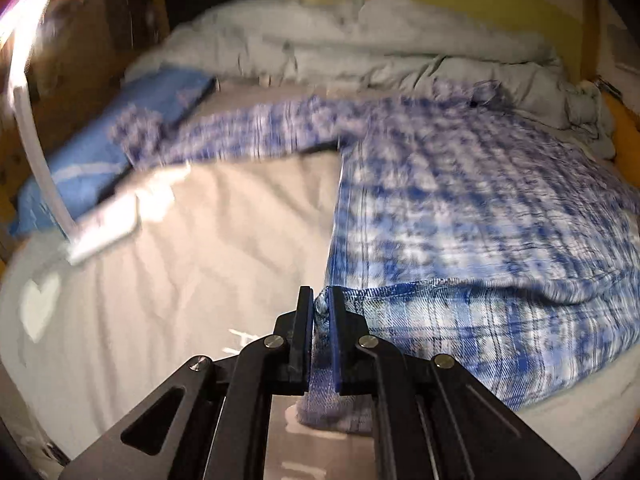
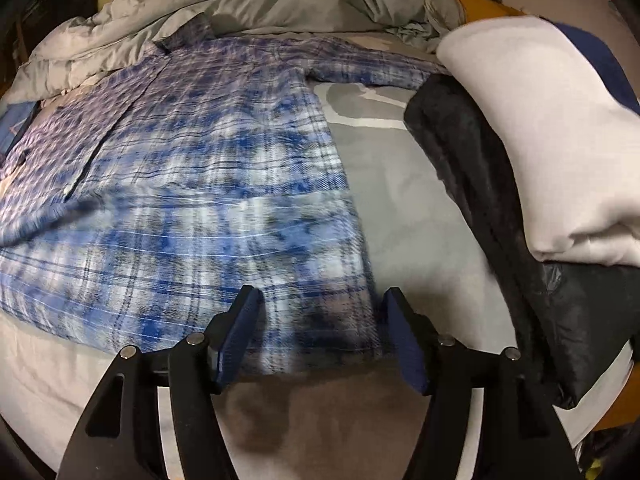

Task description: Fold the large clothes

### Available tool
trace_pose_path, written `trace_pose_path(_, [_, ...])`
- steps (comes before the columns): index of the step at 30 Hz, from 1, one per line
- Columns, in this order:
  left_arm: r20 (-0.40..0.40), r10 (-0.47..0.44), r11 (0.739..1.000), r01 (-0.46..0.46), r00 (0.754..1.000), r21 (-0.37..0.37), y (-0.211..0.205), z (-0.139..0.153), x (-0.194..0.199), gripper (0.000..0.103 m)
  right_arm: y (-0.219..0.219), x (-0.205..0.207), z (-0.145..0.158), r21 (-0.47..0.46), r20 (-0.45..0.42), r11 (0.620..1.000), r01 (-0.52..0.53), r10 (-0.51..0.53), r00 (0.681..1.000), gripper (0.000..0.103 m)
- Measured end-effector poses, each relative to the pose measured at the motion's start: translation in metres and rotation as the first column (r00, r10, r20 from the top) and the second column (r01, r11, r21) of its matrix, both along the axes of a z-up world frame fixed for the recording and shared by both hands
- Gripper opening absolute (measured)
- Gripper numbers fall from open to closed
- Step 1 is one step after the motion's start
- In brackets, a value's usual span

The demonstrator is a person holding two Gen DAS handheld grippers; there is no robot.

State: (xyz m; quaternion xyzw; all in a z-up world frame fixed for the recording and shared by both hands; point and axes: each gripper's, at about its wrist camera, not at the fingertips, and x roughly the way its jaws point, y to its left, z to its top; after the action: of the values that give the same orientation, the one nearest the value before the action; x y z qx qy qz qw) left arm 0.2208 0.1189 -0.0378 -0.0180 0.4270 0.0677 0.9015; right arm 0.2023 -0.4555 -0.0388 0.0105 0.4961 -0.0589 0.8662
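The shirt [image 2: 192,184], a blue and white plaid flannel, lies spread over the bed [image 2: 420,216], collar toward the far end and one sleeve [image 1: 240,132] stretched out to the side. The left gripper [image 1: 320,332] has its jaws closed tight on the bottom hem corner, with a strip of plaid pinched between the pads and hanging down behind them. That corner looks slightly lifted off the sheet, which makes sense if the plan is to carry the hem up or across for a first fold.

The right gripper [image 2: 320,336] is spread wide, hovering just over the other hem corner with cloth showing between the fingers but nothing pinched yet. My guess is it needs to drop and close on that edge so both corners go together (otherwise the fold goes crooked).

Everything's motion-blurred, so fine detail is hard to read. Around the shirt: a rumpled grey duvet [image 2: 240,4] bunched at the head of the bed, a blue pillow [image 1: 132,128] under the sleeve end, and a pile of white and black clothes [image 2: 532,152] stacked just beside the shirt's right edge. Looks like early days on this one.
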Motion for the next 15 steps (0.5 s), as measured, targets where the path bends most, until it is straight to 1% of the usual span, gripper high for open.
trace_pose_path(3, [-0.018,-0.025,0.999,0.025,1.0,0.021,-0.004,-0.019,0.002,0.008,-0.003,-0.001,0.0,0.001,0.003,1.0,0.015,-0.015,1.0,0.065])
trace_pose_path(5, [-0.002,-0.054,0.998,0.054,0.999,0.045,-0.009,-0.019,-0.001,0.009,-0.002,-0.001,0.002,-0.014,0.015,1.0,0.015,-0.015,1.0,0.065])
trace_pose_path(6, [0.019,-0.061,0.997,0.06,0.998,0.056,-0.011,-0.016,-0.004,0.012,-0.001,-0.001,0.003,-0.022,0.023,1.0,0.014,-0.014,1.0,0.065])
trace_pose_path(7, [0.052,-0.065,0.996,0.061,0.997,0.065,-0.013,-0.01,-0.007,0.023,0.0,-0.002,0.006,-0.031,0.038,0.999,0.015,-0.014,0.999,0.065])
trace_pose_path(8, [0.073,-0.065,0.996,0.061,0.995,0.065,-0.015,-0.006,-0.01,0.03,0.001,-0.003,0.01,-0.039,0.061,0.999,0.018,-0.016,0.998,0.065])
trace_pose_path(9, [0.097,-0.069,0.996,0.063,0.993,0.062,-0.017,-0.002,-0.012,0.046,0.001,-0.005,0.014,-0.045,0.087,0.999,0.02,-0.016,0.996,0.065])
trace_pose_path(10, [0.14,-0.081,0.995,0.073,0.987,0.063,-0.022,0.006,-0.018,0.059,0.002,-0.006,0.019,-0.053,0.118,0.998,0.023,-0.017,0.993,0.065])
trace_pose_path(11, [0.17,-0.094,0.994,0.083,0.981,0.071,-0.027,0.012,-0.023,0.062,0.004,-0.009,0.025,-0.062,0.154,0.998,0.027,-0.017,0.988,0.065])
trace_pose_path(13, [0.207,-0.155,0.987,0.14,0.966,0.083,-0.046,0.025,-0.032,0.062,0.007,-0.015,0.036,-0.073,0.227,0.997,0.024,-0.006,0.974,0.065])
trace_pose_path(15, [0.193,-0.221,0.975,0.211,0.956,0.07,-0.064,0.031,-0.035,0.062,0.012,-0.019,0.045,-0.068,0.281,0.998,0.0,0.019,0.959,0.066])
